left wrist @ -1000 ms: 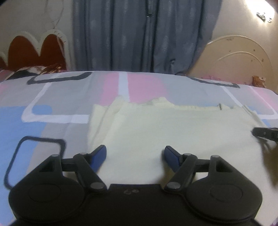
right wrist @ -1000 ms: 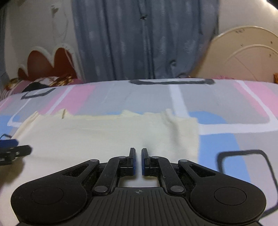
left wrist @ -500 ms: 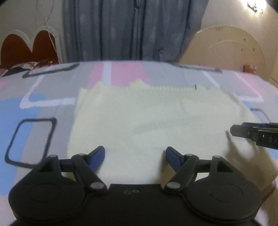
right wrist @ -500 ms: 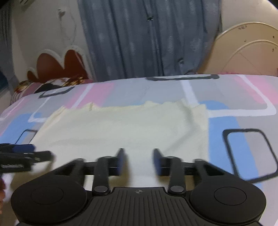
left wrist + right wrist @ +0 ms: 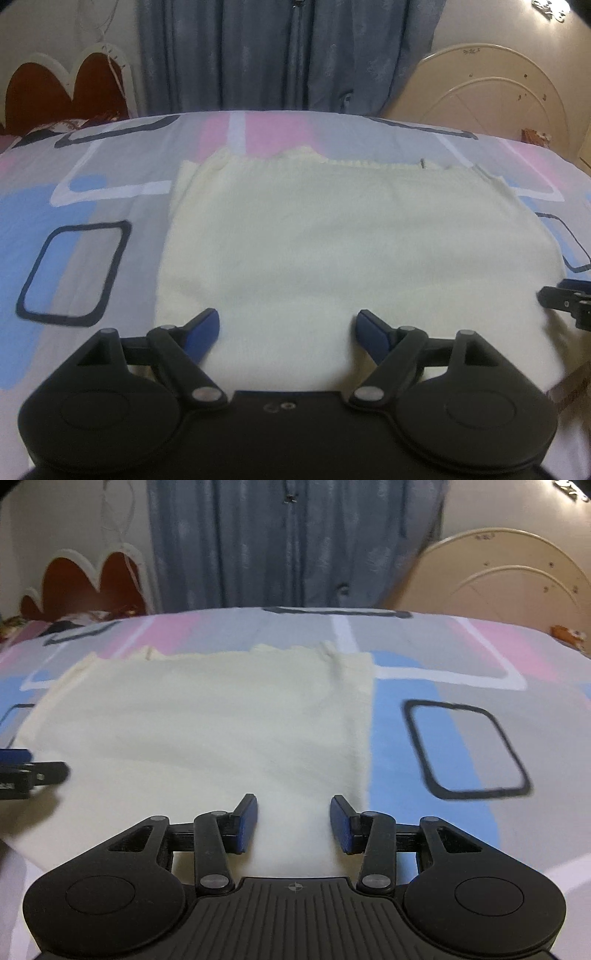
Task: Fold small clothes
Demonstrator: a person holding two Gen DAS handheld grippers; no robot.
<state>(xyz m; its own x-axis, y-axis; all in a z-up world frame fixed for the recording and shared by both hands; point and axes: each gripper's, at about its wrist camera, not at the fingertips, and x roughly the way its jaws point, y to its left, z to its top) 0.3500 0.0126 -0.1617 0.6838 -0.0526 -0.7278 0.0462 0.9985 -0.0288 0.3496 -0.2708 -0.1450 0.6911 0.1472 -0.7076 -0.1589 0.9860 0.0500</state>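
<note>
1. The cloth is a pale cream knit, soft and matte, lying flat in a rough rectangle on the bedsheet. Its far edge is bumpy and ribbed; its left edge shows a narrow second layer under the top one.
2. The bedsheet is smooth printed cotton: blocks of pink, grey and light blue, white bands, and dark rounded-square outlines.
3. The left gripper is black plastic with blue pads. Its jaws stand wide and are opening over the cloth's near edge, gripping nothing.
4. The right gripper has the same black linkage, with ribbed blue pads. Its jaws stand partly apart above the cloth's near right part, gripping nothing.
5. Each gripper's tip shows at the side edge of the other's view, just beside the cloth's near corners.
6. Behind the bed hangs a grey-blue curtain in vertical folds. A scalloped red headboard with a cream rim stands left; a rounded cream board stands right.
</note>
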